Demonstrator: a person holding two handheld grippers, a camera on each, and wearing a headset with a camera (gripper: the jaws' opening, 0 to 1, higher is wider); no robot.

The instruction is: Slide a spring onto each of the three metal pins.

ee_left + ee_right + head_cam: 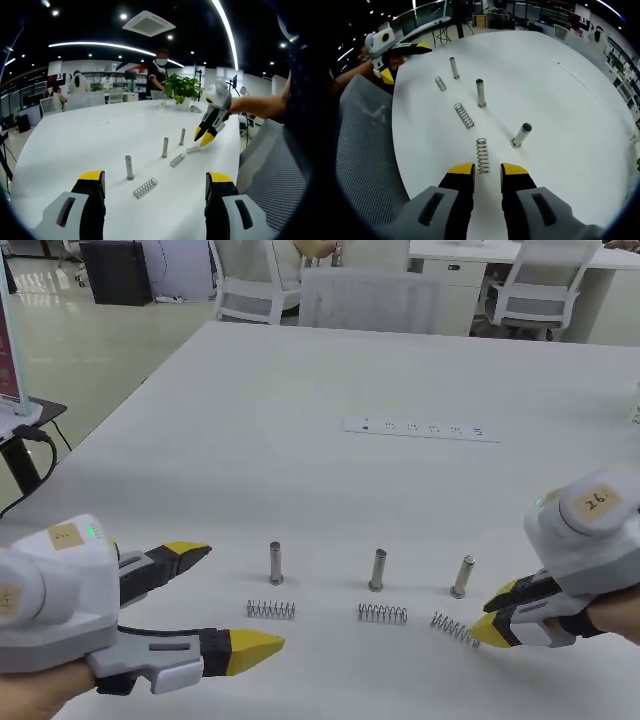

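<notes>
Three metal pins stand upright in a row on the white table: left pin (275, 562), middle pin (378, 569), right pin (463, 576). A spring lies flat in front of each: left spring (271, 610), middle spring (383, 614), right spring (453, 628). My right gripper (487, 618) is low over the table at the right spring's near end, jaws a little apart. In the right gripper view that spring (482, 155) lies just ahead of the right gripper (487, 170), untouched. My left gripper (235, 598) hovers wide open left of the left pin (129, 167) and left spring (145, 188).
A flush power strip (420, 428) sits in the table further back. Office chairs (370, 298) stand along the far edge. A stand with a cable (25, 440) is off the table's left edge. The table's near edge runs close below both grippers.
</notes>
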